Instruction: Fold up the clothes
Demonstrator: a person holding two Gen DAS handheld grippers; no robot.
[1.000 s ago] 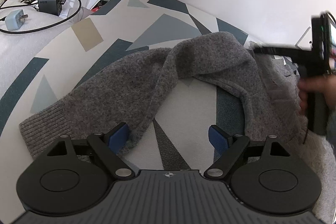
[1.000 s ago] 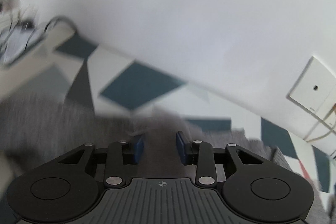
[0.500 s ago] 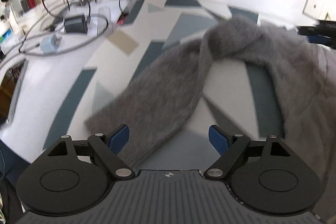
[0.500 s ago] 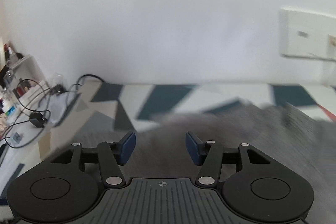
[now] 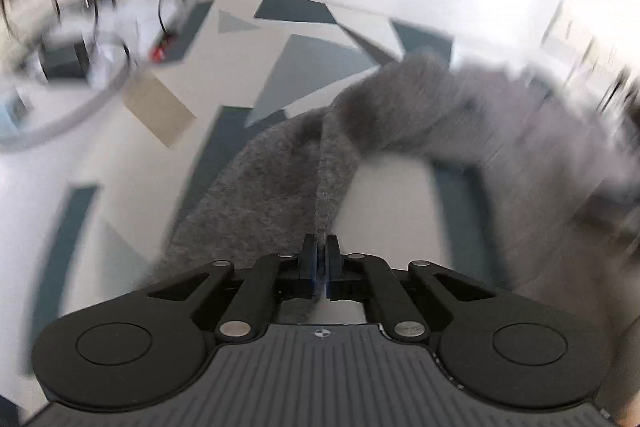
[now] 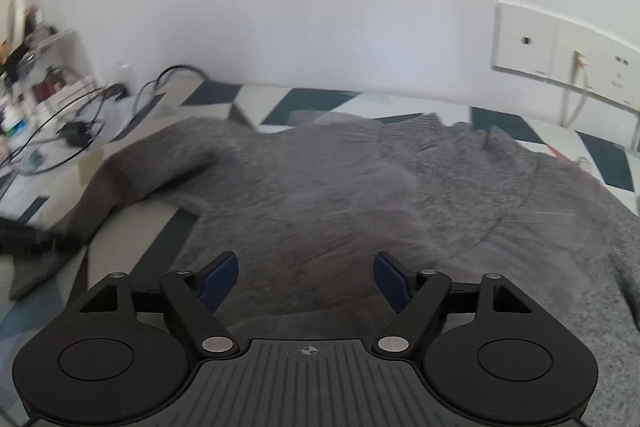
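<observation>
A grey knitted sweater lies spread on a cloth with blue, grey and white shapes. In the left wrist view its sleeve runs from the body down to my left gripper, whose blue pads are shut on a fold of that sleeve. In the right wrist view my right gripper hovers over the sweater's body, its jaws opening, with no fabric pinched between the blue pads. The left gripper shows there as a dark blur at the left edge, by the sleeve end.
Black cables, a charger and small items lie on the white surface at the left. A clear rack with bottles stands at the far left. Wall sockets sit on the white wall at the right.
The left gripper has gone from wide open to shut on the sleeve and has lifted a fold of it. The right gripper has widened its jaws and swung over the sweater's body.
</observation>
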